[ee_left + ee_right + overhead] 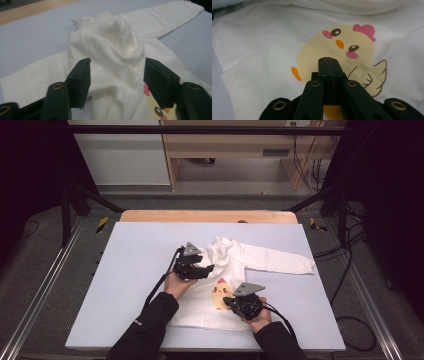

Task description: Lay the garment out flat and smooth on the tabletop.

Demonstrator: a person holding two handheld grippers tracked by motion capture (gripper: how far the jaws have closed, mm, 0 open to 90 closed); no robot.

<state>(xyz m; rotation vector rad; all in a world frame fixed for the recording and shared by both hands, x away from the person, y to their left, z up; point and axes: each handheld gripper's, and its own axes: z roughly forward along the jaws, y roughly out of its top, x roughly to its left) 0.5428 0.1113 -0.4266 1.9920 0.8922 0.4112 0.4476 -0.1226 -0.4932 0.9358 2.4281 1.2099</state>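
The white shirt lies flat on the pale blue mat, a little right of the middle, chick print facing up, one long sleeve stretched out toward the right edge and the collar end pointing away from me. The other sleeve looks already folded in over the body, though I cannot tell exactly how it lies.

Starting at the left: my left gripper hovers over the shoulder area, jaws spread wide with nothing between them, a raised hump of cloth by the collar sitting just ahead of the gap. To do this step well, I judge I should lower it so one jaw slides under the folded edge and the other comes down on top, then close on the doubled layer only, not on the hump, so the fold stays crisp when I move it.

Further right, my right gripper rests low over the chick print, jaws pressed fully together; no cloth appears pinched between the tips, so it seems to be empty, perhaps pinning the body down. I would keep it planted there as an anchor while the left takes hold, so the shirt does not drag across the mat.

The outstretched sleeve at the far right is untouched and will likely need folding in next.
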